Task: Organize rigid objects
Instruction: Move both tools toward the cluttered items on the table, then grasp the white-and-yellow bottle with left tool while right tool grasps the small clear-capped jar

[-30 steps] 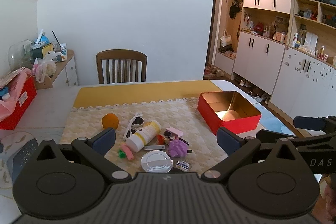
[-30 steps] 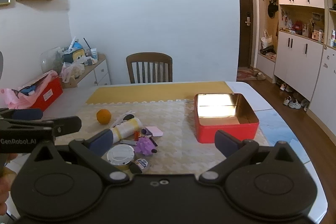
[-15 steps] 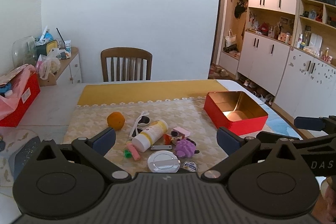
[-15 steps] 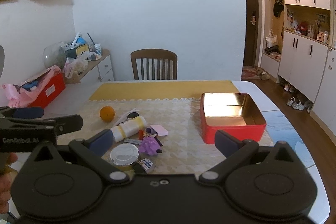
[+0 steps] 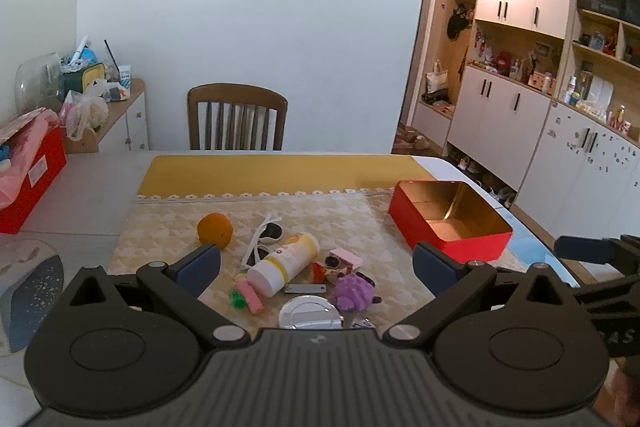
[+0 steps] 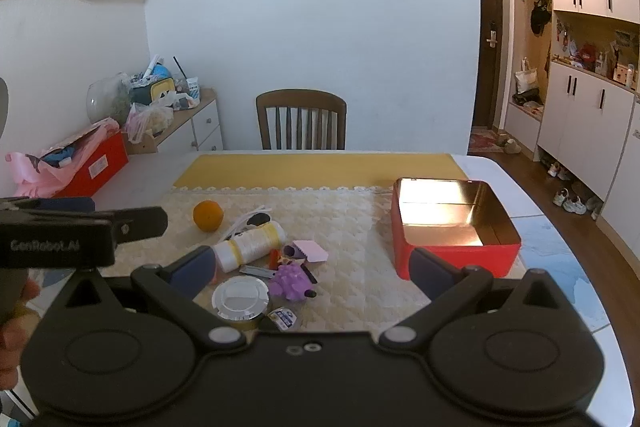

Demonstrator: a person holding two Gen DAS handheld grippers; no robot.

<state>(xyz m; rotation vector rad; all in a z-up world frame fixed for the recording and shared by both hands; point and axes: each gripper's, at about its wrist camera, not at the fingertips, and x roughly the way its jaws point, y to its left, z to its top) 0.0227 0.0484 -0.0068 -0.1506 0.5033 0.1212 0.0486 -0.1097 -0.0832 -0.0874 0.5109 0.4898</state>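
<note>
A heap of small objects lies on the cream table mat: an orange [image 5: 215, 229] [image 6: 207, 215], white sunglasses [image 5: 265, 238], a white and yellow bottle [image 5: 283, 264] [image 6: 249, 241], a round silver lid [image 5: 311, 314] [image 6: 240, 297], a purple toy [image 5: 353, 291] [image 6: 289, 281], a pink card [image 6: 310, 250] and a pink and green piece [image 5: 247, 295]. An empty red tin [image 5: 450, 221] [image 6: 452, 227] with a gold inside stands to the right. My left gripper [image 5: 316, 265] hangs open in front of the heap. My right gripper [image 6: 310, 267] is open too, holding nothing.
A wooden chair [image 5: 237, 118] stands at the table's far side. A red box with pink bags [image 6: 86, 167] sits on the left of the table. A sideboard [image 5: 120, 107] with clutter is at the left, white cupboards [image 5: 520, 99] at the right.
Both views have drifted slightly closer to the heap and tilted up a little. The objects on the mat have not moved and both grippers stay open.
</note>
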